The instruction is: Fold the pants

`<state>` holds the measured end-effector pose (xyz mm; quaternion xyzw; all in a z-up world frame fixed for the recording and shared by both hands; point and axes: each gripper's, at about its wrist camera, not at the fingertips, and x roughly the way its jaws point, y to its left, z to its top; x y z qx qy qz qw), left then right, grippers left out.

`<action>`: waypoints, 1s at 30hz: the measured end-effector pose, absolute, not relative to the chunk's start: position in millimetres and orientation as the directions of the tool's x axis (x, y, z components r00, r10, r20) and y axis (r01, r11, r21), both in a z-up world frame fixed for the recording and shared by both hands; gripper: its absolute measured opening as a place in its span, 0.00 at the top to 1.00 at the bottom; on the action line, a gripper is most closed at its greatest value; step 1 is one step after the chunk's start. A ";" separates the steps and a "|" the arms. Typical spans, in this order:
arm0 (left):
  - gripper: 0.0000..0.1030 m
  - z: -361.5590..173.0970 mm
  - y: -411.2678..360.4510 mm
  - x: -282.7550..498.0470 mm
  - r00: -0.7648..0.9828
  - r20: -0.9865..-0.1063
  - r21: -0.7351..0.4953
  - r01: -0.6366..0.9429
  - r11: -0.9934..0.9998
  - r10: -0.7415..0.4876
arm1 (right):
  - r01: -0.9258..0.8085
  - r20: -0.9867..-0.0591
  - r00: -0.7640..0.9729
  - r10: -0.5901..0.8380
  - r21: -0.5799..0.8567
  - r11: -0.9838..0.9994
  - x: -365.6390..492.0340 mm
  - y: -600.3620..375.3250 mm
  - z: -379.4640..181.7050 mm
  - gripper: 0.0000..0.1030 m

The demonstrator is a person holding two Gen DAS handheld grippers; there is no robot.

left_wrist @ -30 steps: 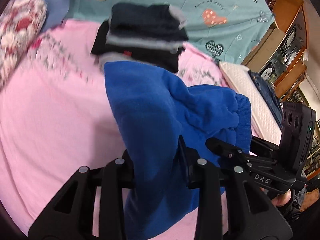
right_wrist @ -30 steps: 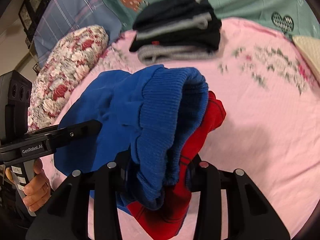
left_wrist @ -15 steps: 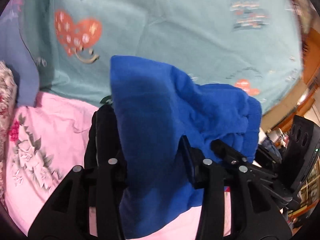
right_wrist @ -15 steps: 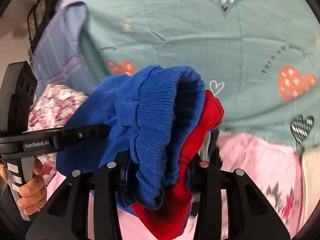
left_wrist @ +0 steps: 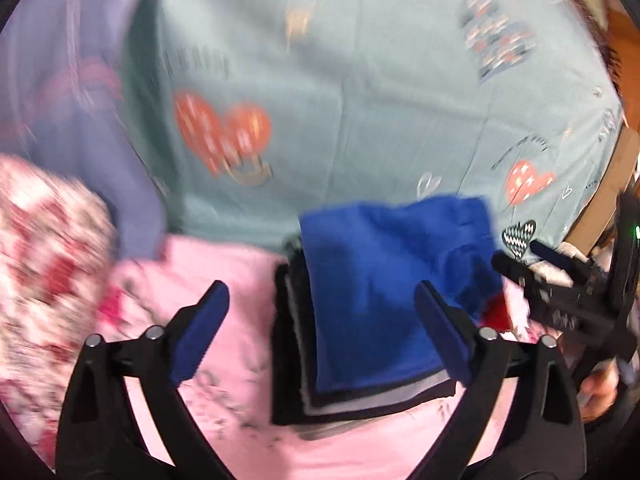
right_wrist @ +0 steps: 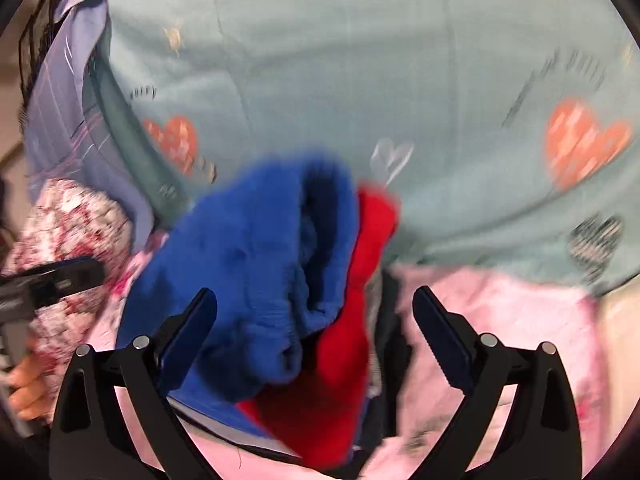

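The folded blue pants (left_wrist: 376, 292) with a red part (right_wrist: 344, 360) lie on top of a stack of folded dark and grey clothes (left_wrist: 360, 404) on the pink bed cover. My left gripper (left_wrist: 320, 328) is open, its jaws wide apart in front of the stack, holding nothing. My right gripper (right_wrist: 316, 328) is open too, its jaws either side of the blue pants (right_wrist: 248, 272) without closing on them. The right gripper also shows at the right edge of the left wrist view (left_wrist: 560, 296).
A pink flowered bed cover (left_wrist: 224, 420) lies under the stack. A teal sheet with hearts (left_wrist: 360, 100) rises behind it. A red-flowered pillow (left_wrist: 44, 264) is at the left, a lilac cloth (left_wrist: 72, 80) above it. Wooden furniture (left_wrist: 612, 184) stands at the right.
Both grippers carried the blue pants forward to the dark stack, set them on top and opened. The pants now rest free on the stack.
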<state>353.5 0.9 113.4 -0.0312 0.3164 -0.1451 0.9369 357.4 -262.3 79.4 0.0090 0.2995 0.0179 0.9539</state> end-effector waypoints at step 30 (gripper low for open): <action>0.02 -19.4 -31.0 145.5 0.800 -0.600 0.023 0.034 0.999 -0.014 | 0.166 -0.502 0.845 -0.184 -0.082 0.983 86.8 -228.1 -26.6 0.01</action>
